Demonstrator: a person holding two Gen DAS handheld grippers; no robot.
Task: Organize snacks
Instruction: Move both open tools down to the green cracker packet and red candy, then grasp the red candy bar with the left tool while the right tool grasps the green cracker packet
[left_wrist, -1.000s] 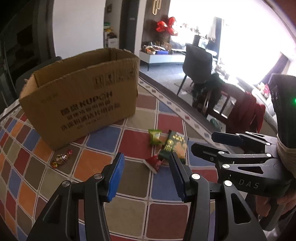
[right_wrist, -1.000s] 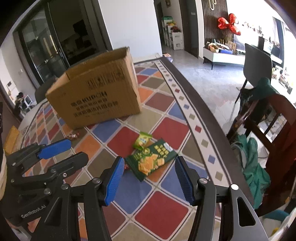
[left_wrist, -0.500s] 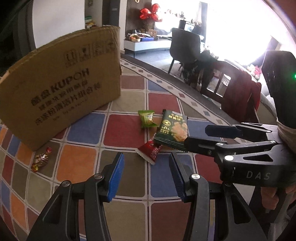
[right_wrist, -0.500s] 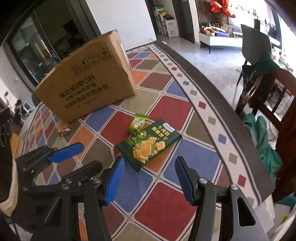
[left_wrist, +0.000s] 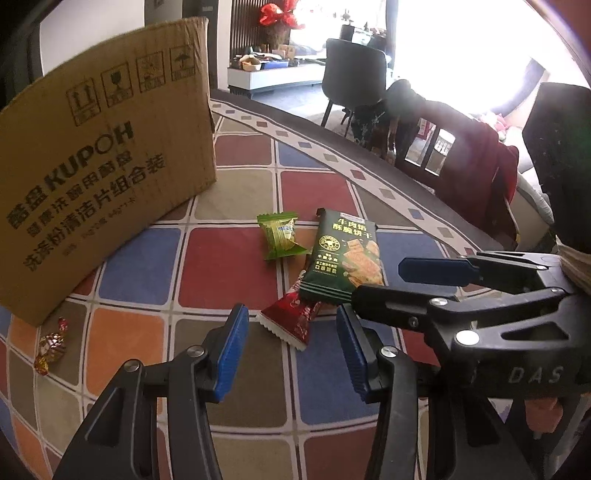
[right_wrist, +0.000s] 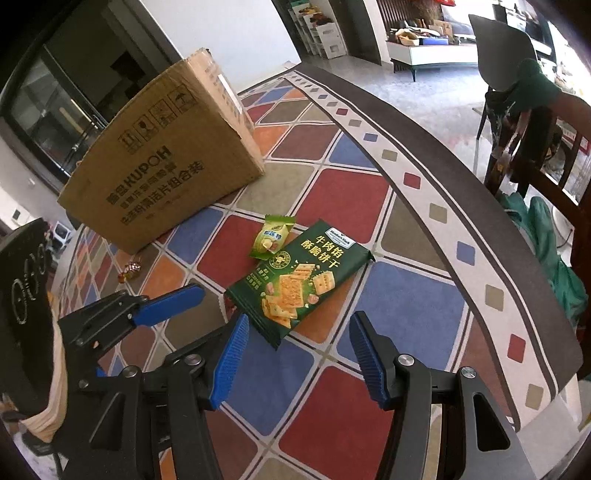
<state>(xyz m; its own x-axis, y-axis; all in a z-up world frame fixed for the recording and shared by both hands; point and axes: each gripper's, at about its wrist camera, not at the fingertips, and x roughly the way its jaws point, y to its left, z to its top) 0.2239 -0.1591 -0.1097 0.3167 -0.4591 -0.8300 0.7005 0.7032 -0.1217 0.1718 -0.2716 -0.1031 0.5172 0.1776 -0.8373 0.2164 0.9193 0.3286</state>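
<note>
A dark green cracker packet (left_wrist: 345, 254) (right_wrist: 299, 277) lies flat on the checkered tablecloth. A small light green candy (left_wrist: 281, 236) (right_wrist: 272, 236) sits just beyond it. Partly under the packet's near end lies a red snack packet (left_wrist: 293, 319). My left gripper (left_wrist: 291, 317) is open, hovering just in front of the red packet with nothing between its fingers. My right gripper (right_wrist: 297, 332) is open too, its blue fingers on either side of the cracker packet's near corner, not touching it. A gold-red wrapped candy (left_wrist: 51, 345) (right_wrist: 131, 269) lies by the cardboard box (left_wrist: 99, 158) (right_wrist: 166, 162).
The box stands at the back left of the table. The table's dark curved edge (right_wrist: 461, 192) runs along the right. Chairs draped with clothes (left_wrist: 476, 173) (right_wrist: 546, 221) stand beyond it. Each gripper shows at the side of the other's view.
Both grippers have come down and closer to the snacks, which now appear larger. The box top has left the left wrist view. No snack has moved.
</note>
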